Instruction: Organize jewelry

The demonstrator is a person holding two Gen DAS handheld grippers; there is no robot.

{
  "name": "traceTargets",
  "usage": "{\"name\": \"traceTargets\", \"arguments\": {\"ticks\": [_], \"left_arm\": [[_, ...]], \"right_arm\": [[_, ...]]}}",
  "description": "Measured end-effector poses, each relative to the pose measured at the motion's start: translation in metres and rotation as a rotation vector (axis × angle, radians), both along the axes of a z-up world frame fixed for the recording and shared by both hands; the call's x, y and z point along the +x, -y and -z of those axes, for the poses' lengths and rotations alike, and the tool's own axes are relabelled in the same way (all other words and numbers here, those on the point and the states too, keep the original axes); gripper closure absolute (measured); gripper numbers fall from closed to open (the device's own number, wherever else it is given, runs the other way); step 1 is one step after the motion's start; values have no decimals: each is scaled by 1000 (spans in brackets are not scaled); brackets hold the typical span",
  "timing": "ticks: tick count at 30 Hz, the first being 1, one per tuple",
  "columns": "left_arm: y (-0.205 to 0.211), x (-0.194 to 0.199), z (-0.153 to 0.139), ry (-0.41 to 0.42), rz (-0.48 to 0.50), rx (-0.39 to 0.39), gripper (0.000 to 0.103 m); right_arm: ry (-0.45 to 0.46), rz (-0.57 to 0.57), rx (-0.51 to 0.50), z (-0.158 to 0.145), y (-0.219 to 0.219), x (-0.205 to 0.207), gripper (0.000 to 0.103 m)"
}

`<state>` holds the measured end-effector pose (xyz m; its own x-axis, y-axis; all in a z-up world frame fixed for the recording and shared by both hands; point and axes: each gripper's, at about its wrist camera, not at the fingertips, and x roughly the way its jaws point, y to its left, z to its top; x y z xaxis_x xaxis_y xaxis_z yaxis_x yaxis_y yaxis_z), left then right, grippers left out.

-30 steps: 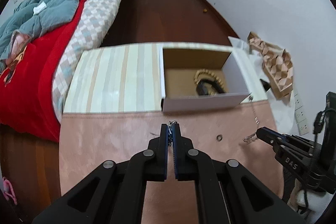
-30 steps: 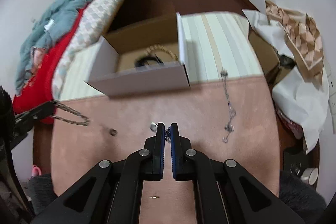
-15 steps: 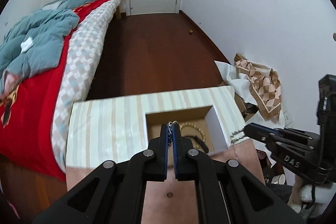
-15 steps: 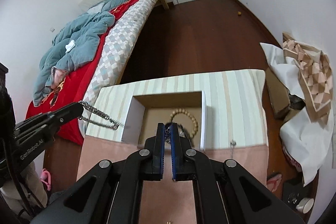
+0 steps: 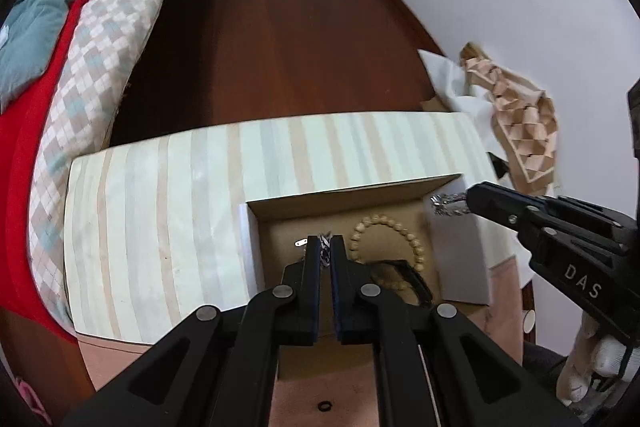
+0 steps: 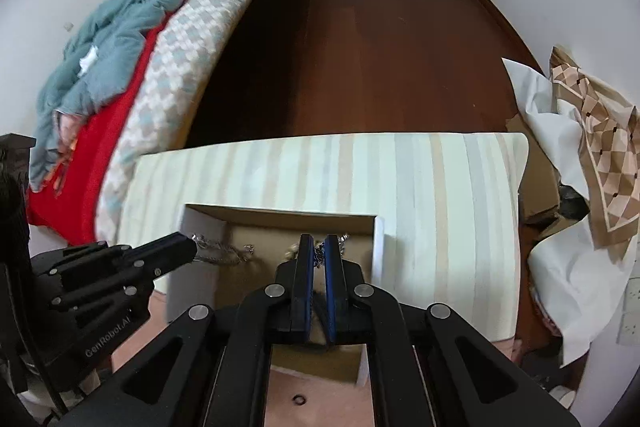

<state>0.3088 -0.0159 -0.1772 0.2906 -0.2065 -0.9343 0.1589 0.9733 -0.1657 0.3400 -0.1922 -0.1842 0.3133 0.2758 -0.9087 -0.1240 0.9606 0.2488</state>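
Nearest the cameras, a small dark ring [image 5: 325, 406] lies on the pink cloth [image 5: 312, 393] just below and behind both pairs of jaws, not yet picked up. Above it, the left gripper [image 5: 325, 254] is clamped on one end of a silver chain [image 5: 325, 242], with links bunched between its blue pads, though its jaws are starting to part. The right gripper [image 6: 314, 253] is pinched together on the other end of that chain, seen in the left view as a glinting clump at its tip. Between the two, the chain sags in a loose span whose long axis runs side to side, from one gripper across to the other.

Directly under and just ahead of both tips sits the open cardboard box [image 5: 460, 251], already holding a beaded bracelet [image 5: 394, 231] and a dark band [image 5: 404, 273]. The left gripper hangs over the box's left half; the right gripper hovers nearer its right wall. The drop is therefore straight down, and both hands seem about equally placed for it.

Beyond the box stretches the striped cloth [image 5: 168, 219], then dark floor [image 5: 280, 27], with the bed [image 5: 100, 39] off to the left.
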Motion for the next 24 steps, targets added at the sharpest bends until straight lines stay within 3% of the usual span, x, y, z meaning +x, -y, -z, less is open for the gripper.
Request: {"name": "traceTargets", "arguments": {"ticks": [5,7,9,10,11,12,13,14,15,17,20,24], "left_arm": [[0,2,-3,6,-38,12,96],[-5,2,-7,17,-56,24,96],[-8,-1,-11,31,-71,55,94],[-10,-1,-12,36,-78,64,91],[-12,-4,-14,46,-87,78,80],[-15,-9,-16,58,-102,94,61],[-18,-12,-17,69,-114,102,49],[-21,-18,-19,90,-135,124,26],[-24,-22,-20,106,-150,140,22],[-29,-35,-23,149,-172,163,20],[-34,-52,-22,177,-193,177,3],[-38,-68,-18,182,-206,194,3]], "right_arm": [[-53,-2,-63,14,-2,5,94],[-51,0,-86,13,-2,0,78],[-45,6,-97,11,1,-7,51],[-38,11,-110,9,2,-11,48],[-29,18,-118,6,3,-16,45],[-21,25,-129,4,5,-20,44],[-15,33,-144,2,6,-25,42],[-11,44,-160,1,7,-30,31],[-8,54,-174,1,8,-35,17],[4,69,-203,0,9,-44,5],[27,82,-249,0,8,-58,5],[55,96,-271,0,4,-74,0]]}}
